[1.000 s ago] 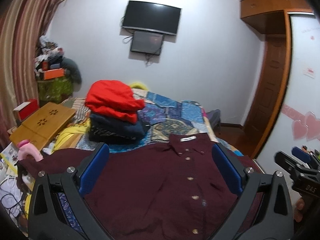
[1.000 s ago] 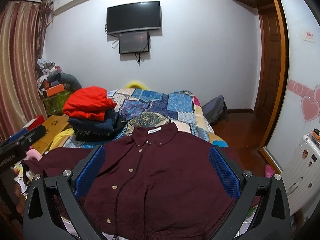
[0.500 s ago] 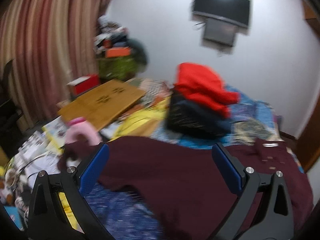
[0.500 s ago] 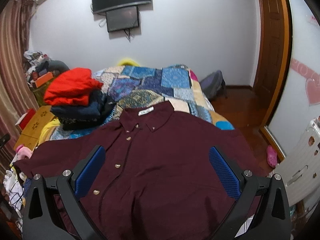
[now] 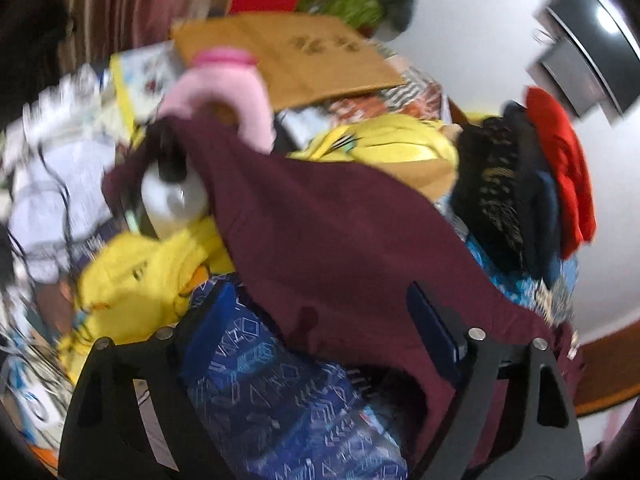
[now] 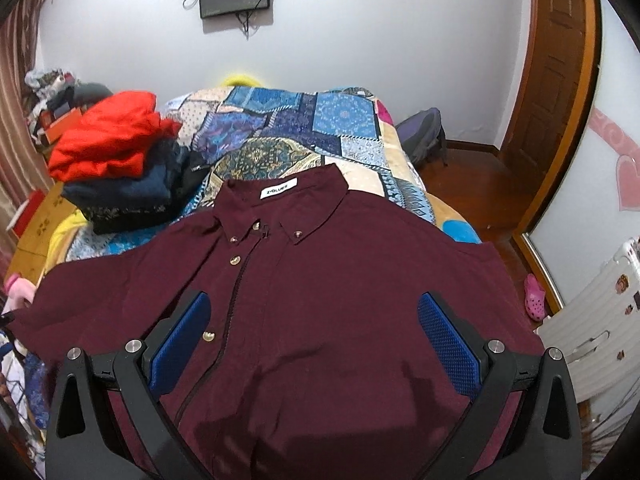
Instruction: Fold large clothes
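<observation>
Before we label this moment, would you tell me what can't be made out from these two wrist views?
- Left wrist view: motion blur; whether the left gripper touches the maroon shirt's sleeve is unclear.
- Left wrist view: the sleeve's cuff end is lost in blurred clutter beside the pink toy.
- Right wrist view: the shirt's hem is cut off by the bottom edge and the right gripper.
- Right wrist view: the collar label is too small to read surely.
</observation>
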Action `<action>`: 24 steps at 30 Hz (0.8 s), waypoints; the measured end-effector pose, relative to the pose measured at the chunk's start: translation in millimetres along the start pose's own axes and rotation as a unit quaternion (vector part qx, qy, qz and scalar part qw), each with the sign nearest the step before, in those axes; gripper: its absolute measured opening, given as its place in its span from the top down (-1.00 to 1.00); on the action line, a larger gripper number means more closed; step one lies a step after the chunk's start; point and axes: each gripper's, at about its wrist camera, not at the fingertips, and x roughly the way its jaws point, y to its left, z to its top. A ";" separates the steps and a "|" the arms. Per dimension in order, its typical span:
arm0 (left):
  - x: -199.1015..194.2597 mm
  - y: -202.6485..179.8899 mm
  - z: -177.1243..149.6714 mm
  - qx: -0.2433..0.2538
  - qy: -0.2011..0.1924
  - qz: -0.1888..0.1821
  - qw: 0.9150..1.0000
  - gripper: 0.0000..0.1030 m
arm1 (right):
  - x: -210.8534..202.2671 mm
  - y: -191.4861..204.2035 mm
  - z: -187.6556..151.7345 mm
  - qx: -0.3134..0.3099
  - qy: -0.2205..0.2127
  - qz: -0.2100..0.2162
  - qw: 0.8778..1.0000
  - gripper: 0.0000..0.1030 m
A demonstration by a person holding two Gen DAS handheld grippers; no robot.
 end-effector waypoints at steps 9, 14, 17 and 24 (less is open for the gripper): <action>50.1 37.6 12.7 -0.067 0.029 0.022 0.997 -0.31 | 24.5 18.3 6.3 -0.029 0.024 0.003 0.999 -1.00; 58.0 35.2 13.3 -0.051 0.009 0.066 0.996 0.21 | 32.9 25.3 5.0 -0.041 0.038 0.007 0.998 -1.00; 54.1 21.8 17.7 -0.022 -0.007 0.084 0.996 0.76 | 34.7 27.6 3.6 -0.048 0.041 0.007 0.998 -1.00; 14.4 -37.0 32.3 0.064 -0.072 0.097 0.991 0.91 | 29.0 22.6 1.7 -0.044 0.034 0.016 0.998 -1.00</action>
